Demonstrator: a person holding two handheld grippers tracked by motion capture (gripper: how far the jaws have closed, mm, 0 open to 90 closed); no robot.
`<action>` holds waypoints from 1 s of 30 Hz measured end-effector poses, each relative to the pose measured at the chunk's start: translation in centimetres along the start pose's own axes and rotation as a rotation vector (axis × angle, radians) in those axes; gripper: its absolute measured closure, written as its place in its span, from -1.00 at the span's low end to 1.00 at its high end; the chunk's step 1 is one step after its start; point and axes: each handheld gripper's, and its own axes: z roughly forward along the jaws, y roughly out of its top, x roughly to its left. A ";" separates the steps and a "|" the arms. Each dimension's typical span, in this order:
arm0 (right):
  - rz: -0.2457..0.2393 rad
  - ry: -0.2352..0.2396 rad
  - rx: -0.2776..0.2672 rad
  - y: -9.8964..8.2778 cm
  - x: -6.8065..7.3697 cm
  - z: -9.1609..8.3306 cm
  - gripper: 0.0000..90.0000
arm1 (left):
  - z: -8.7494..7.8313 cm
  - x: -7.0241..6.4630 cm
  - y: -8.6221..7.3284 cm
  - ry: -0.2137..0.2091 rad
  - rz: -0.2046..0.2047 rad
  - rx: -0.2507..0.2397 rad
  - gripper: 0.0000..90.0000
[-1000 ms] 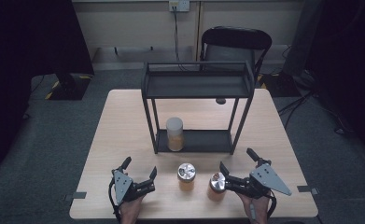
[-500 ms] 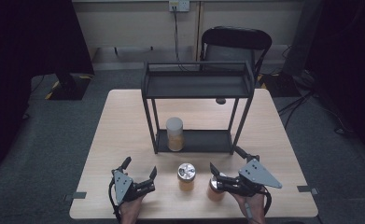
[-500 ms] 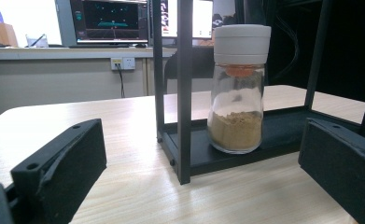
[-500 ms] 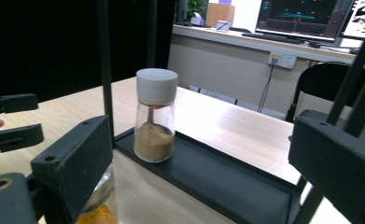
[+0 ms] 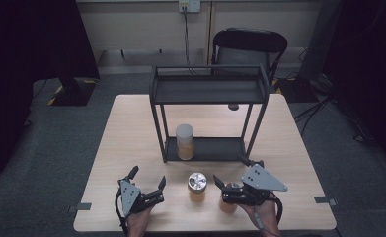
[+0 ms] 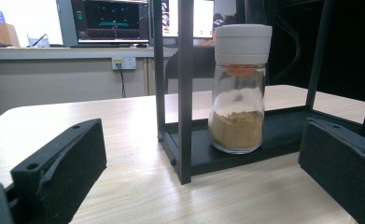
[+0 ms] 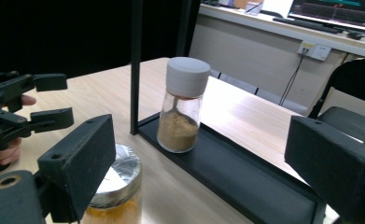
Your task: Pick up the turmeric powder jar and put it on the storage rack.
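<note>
Both hands sit at the near edge of the worktop [image 5: 131,128], and the action is on the right side. The right gripper [image 5: 231,170] has its jaws spread wide, nothing clasped between them, angled forward and towards the middle of the table. Just to its left stands the silver-lidded jar [image 5: 197,183], upright, amber contents below the shiny cap, long axis straight up. In the right gripper view that jar sits low beside the inner face of the left-hand jaw, close in; whether it touches the pad is not clear. A second amber jar [image 5: 226,206] peeks out from under the gripper's body, mostly hidden.

On the other side, the left gripper [image 5: 147,176] is also wide open and empty, resting well left of the silver-lidded jar and pointing at the black rack [image 5: 210,91]. Its own view looks straight at the white-capped spice jar [image 5: 184,142], standing upright on the rack's lower shelf near the front left post.

So the right hand is clearly the nearer one. The likely job is a side-on grasp: swing the open jaws a touch leftward so the jar's body lies between them, then close. The risk is the near jaw nudging the jar over before it is straddled.
</note>
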 end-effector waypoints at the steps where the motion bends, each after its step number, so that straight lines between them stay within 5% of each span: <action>1: -0.001 0.007 0.010 0.3 0.0 0.1 -0.81 | 0.0 0.0 0.0 0.000 0.000 0.000 -0.99; 30: -0.073 0.189 0.193 4.7 -0.2 4.5 -0.69 | 0.0 0.0 0.0 0.002 0.002 -0.001 -0.99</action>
